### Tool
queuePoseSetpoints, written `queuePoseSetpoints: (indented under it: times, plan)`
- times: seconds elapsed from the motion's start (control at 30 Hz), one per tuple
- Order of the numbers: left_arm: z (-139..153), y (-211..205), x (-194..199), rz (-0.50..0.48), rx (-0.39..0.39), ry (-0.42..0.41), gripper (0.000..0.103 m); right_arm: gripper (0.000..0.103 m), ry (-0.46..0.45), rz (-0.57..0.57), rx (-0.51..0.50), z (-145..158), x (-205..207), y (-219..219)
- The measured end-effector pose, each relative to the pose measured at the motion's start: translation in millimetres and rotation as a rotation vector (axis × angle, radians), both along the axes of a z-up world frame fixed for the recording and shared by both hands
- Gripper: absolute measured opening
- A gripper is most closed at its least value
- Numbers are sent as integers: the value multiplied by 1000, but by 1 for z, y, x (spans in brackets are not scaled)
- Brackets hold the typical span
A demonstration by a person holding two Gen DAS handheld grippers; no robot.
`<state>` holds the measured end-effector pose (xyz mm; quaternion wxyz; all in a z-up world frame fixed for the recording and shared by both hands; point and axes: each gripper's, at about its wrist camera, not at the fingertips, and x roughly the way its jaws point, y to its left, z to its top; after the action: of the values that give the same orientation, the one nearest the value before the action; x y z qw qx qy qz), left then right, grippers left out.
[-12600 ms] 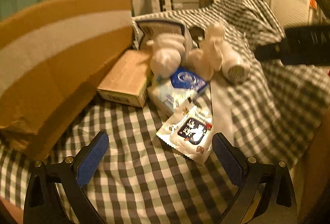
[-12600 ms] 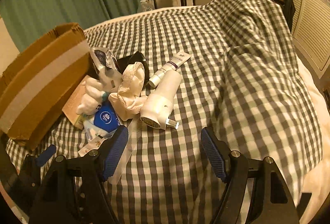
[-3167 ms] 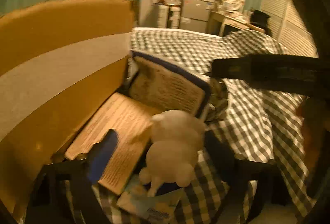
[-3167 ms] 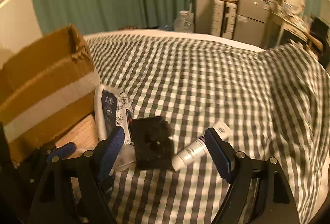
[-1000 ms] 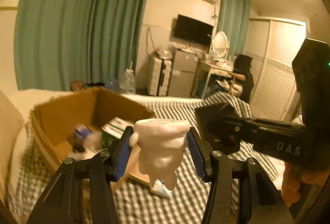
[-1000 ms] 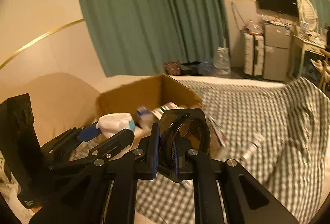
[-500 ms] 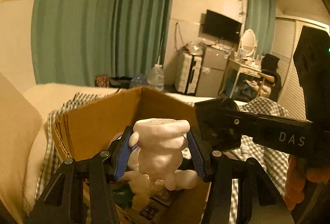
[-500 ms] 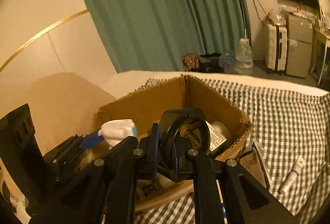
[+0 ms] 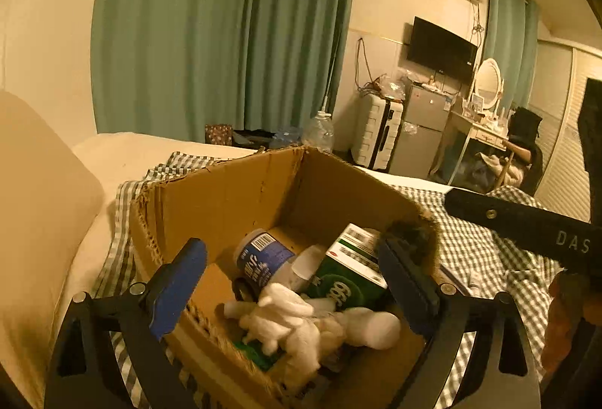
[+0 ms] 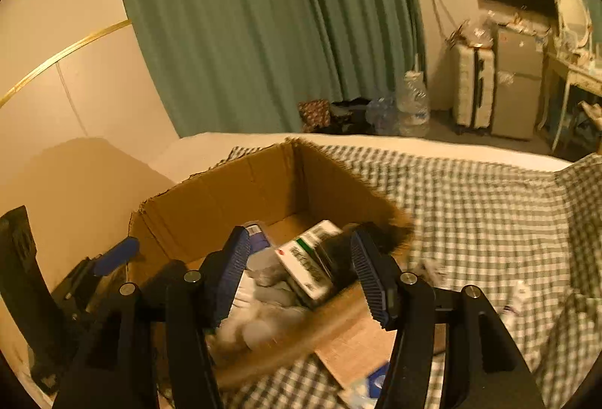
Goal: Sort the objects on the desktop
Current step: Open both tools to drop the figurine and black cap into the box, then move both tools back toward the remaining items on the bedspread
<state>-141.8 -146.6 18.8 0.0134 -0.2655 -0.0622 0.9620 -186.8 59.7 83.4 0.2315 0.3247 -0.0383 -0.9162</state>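
An open cardboard box (image 9: 233, 194) (image 10: 225, 198) stands on the checked bedspread, right under both grippers. My left gripper (image 9: 291, 283) hangs over it with its jaws opening and nothing between the pads. The white plush toy (image 9: 301, 326) lies loose in the box below, beside a blue-labelled jar (image 9: 263, 254) and a green-and-white carton (image 9: 350, 269) (image 10: 304, 266). My right gripper (image 10: 301, 273) is also opening. A black round case (image 10: 338, 251) shows blurred just past its pads, at the box's right corner and free of them. The plush toy (image 10: 259, 326) is blurred in the right wrist view.
A flat brown box (image 10: 357, 345) and a blue packet (image 10: 372, 382) lie against the carton's near side. A white tube (image 10: 519, 292) rests on the checked bedspread (image 10: 489, 221) to the right. A cream pillow (image 9: 37, 202) lies left of the box. Beyond the bed are green curtains and furniture.
Both grippers have opened above the box. The plush toy has dropped out of the left gripper into the box, and the black case has left the right gripper's pads.
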Motion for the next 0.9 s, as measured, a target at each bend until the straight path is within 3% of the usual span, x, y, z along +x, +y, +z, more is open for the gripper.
queuePoseSetpoints:
  times: [0.27, 0.47, 0.67, 0.9]
  plan:
    - [18, 59, 53, -83, -7, 5, 103, 56, -10, -235, 107, 7, 62, 89]
    - [5, 125, 82, -207, -4, -23, 103, 56, -73, -361, 98, -20, 103, 155]
    - [-50, 167, 83, -291, -20, -114, 103, 56, -152, -383, 71, -63, 103, 175]
    - [-117, 173, 62, -329, -93, -201, 103, 56, -211, -356, 67, -104, 78, 169]
